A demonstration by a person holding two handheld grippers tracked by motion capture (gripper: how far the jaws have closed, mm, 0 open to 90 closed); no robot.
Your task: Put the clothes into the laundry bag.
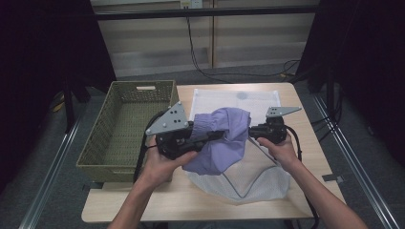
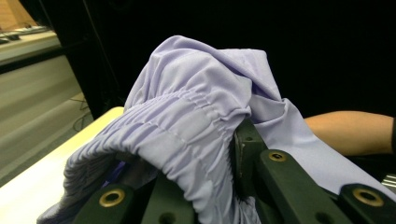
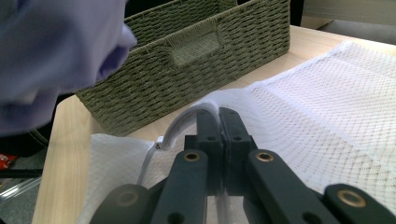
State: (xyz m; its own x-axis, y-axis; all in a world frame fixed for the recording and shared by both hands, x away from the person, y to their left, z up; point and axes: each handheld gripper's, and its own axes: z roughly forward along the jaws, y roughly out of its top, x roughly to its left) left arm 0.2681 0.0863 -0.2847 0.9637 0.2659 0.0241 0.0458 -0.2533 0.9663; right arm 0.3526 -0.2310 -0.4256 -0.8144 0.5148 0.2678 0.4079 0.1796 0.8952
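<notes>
two tools work over the table [image 1: 305,157]. from up high, the left tool [image 1: 210,136] pinches the soft purple cloth [image 1: 224,138] above the net bag [image 1: 258,176]. the left tool view shows its stretchy band [image 2: 187,126], good to grab. in the right tool view, the right tool [image 3: 219,116] pinches the bag's floppy edge [image 3: 187,122].

A pale wooden surface [image 1: 305,157] carries two things. A white mesh bag [image 1: 260,179] lies flat across its middle, running from the twelve o'clock edge toward six o'clock. At nine o'clock an olive woven basket [image 1: 102,148] sits on the left edge, just beside the bag.
</notes>
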